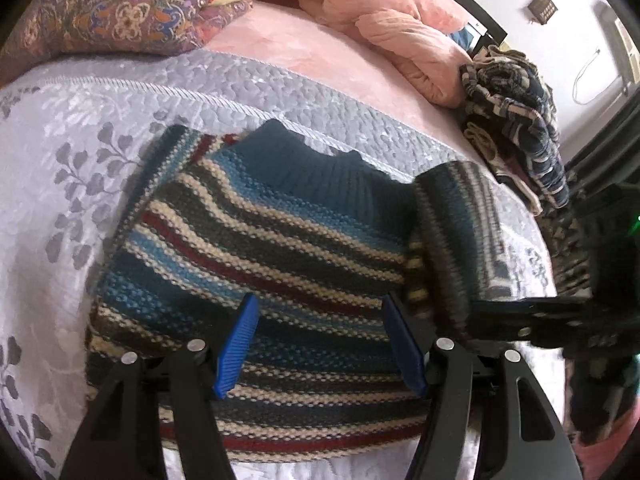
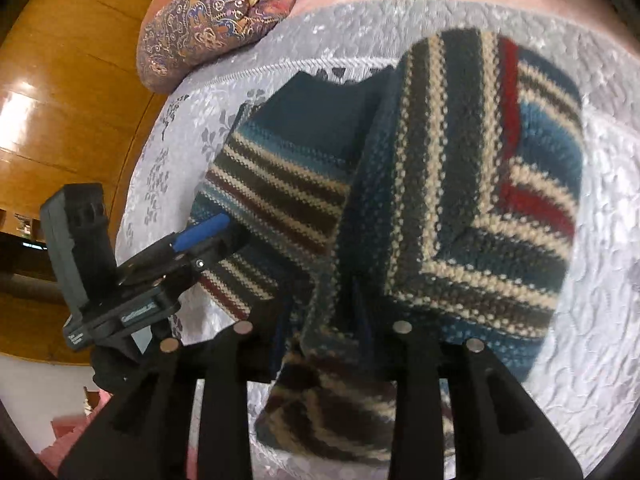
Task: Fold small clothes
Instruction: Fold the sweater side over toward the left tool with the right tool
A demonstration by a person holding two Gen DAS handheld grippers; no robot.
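A small knitted sweater point(image 1: 280, 240) with teal, cream, dark and red stripes lies on the bed, its teal collar away from me. In the left wrist view my left gripper point(image 1: 322, 344) hovers open over the sweater's lower body, blue pads point(image 1: 238, 344) apart with no cloth between them. My right gripper point(image 1: 484, 314) comes in from the right, holding the sweater's right side lifted and folded inward. In the right wrist view the right gripper point(image 2: 332, 320) is shut on that striped fold point(image 2: 440, 200), which hides its fingertips. The left gripper point(image 2: 212, 240) shows at the sweater's left edge.
A lilac-grey quilted bedspread point(image 1: 80, 200) covers the bed. A patterned purple pillow point(image 1: 112, 8) and a pink blanket point(image 1: 400, 28) lie at the back. A heap of dark patterned clothes point(image 1: 516, 120) sits at the right. A wooden wall point(image 2: 60, 80) stands beyond the bed's left side.
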